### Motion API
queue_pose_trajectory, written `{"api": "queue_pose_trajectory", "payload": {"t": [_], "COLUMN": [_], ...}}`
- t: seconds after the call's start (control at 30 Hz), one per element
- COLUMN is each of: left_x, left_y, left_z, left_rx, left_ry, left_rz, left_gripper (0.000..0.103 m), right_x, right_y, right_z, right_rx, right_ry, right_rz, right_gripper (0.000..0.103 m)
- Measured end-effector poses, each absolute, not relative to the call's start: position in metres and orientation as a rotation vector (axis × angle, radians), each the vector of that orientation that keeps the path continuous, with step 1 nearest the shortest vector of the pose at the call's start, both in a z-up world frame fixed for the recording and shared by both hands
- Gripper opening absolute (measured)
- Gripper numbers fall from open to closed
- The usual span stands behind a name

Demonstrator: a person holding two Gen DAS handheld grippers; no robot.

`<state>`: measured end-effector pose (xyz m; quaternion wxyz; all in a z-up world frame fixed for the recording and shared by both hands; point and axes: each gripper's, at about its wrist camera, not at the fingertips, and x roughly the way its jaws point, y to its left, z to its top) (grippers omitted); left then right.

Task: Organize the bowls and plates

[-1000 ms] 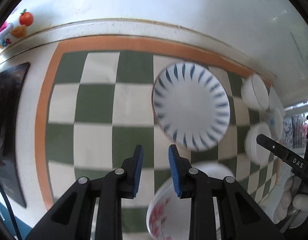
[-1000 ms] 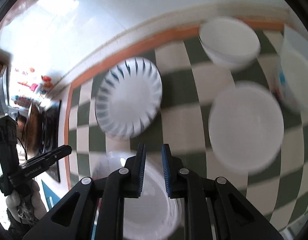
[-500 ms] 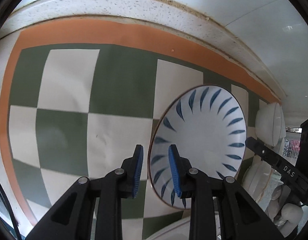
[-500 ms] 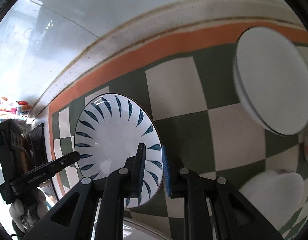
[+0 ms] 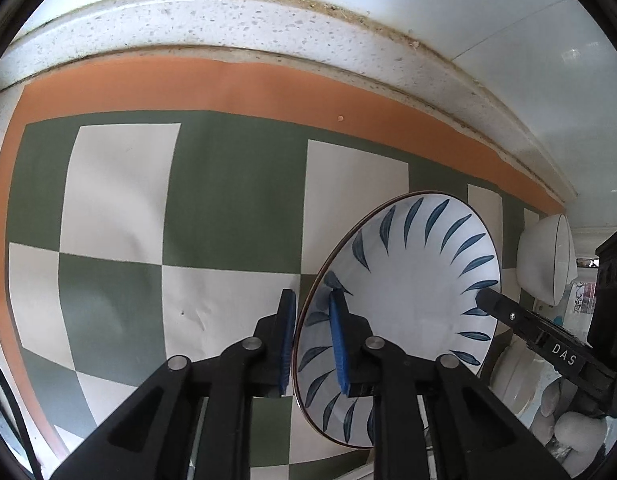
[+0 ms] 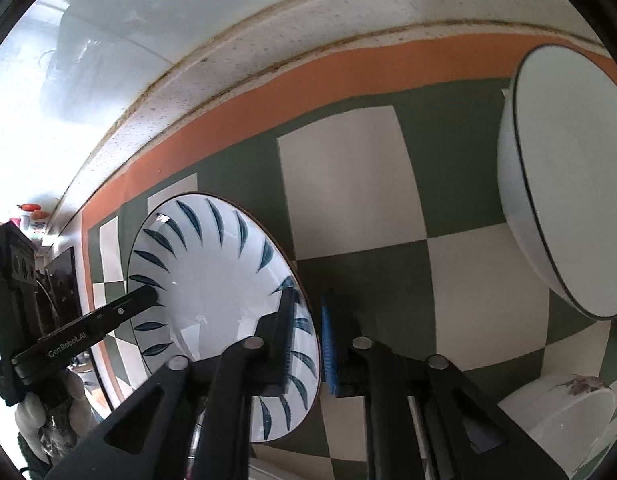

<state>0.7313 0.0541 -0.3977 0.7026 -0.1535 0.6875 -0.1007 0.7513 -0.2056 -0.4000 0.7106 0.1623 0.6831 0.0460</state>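
Note:
A white plate with blue leaf strokes (image 5: 412, 300) lies on the green-and-white checked mat (image 5: 212, 216). My left gripper (image 5: 312, 340) is shut on the plate's near rim, one blue pad outside and one inside. In the right wrist view the same plate (image 6: 212, 280) has its opposite rim clamped in my right gripper (image 6: 308, 340). Each view shows the other gripper's black finger on the far rim: the right one (image 5: 528, 328) and the left one (image 6: 88, 328). A white bowl with a dark rim (image 6: 564, 184) stands on the mat to the right of the plate.
A speckled stone kerb (image 5: 268, 24) and a white tiled wall close the mat's far side. The white bowl (image 5: 544, 264) also shows at the left view's right edge, above stacked white dishes (image 5: 512, 380). A flower-patterned bowl (image 6: 560, 420) sits at lower right. A gloved hand (image 6: 36, 412) holds the left gripper.
Both grippers came down onto the blue-patterned plate from opposite sides. Their jaws then narrowed onto its rim.

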Motion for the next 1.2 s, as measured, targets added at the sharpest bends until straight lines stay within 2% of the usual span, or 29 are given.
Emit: {"api": "queue_pose_trajectory", "payload": {"t": [0.37, 0.67, 0.93, 1.2], "left_x": [0.722, 0.699, 0.653, 0.594], "left_y": [0.056, 0.059, 0.052, 0.045], "left_z": [-0.379, -0.33, -0.296, -0.286], "left_rx": [-0.338, -0.324, -0.295, -0.259], "left_ry": [1.541, 1.492, 1.466, 1.47], "left_rz": [-0.203, -0.231, -0.247, -0.255], "left_gripper": [0.015, 0.015, 0.015, 0.015], "right_x": [0.739, 0.718, 0.671, 0.603], "right_y": [-0.202, -0.208, -0.213, -0.214], "right_z": [-0.381, -0.343, -0.314, -0.309], "right_rx": [0.35, 0.403, 0.421, 0.415], "right_ry": [1.493, 1.476, 1.46, 1.482], "right_rz": [0.133, 0.178, 0.214, 0.251], "right_gripper": [0.013, 0.012, 0.012, 0.012]}}
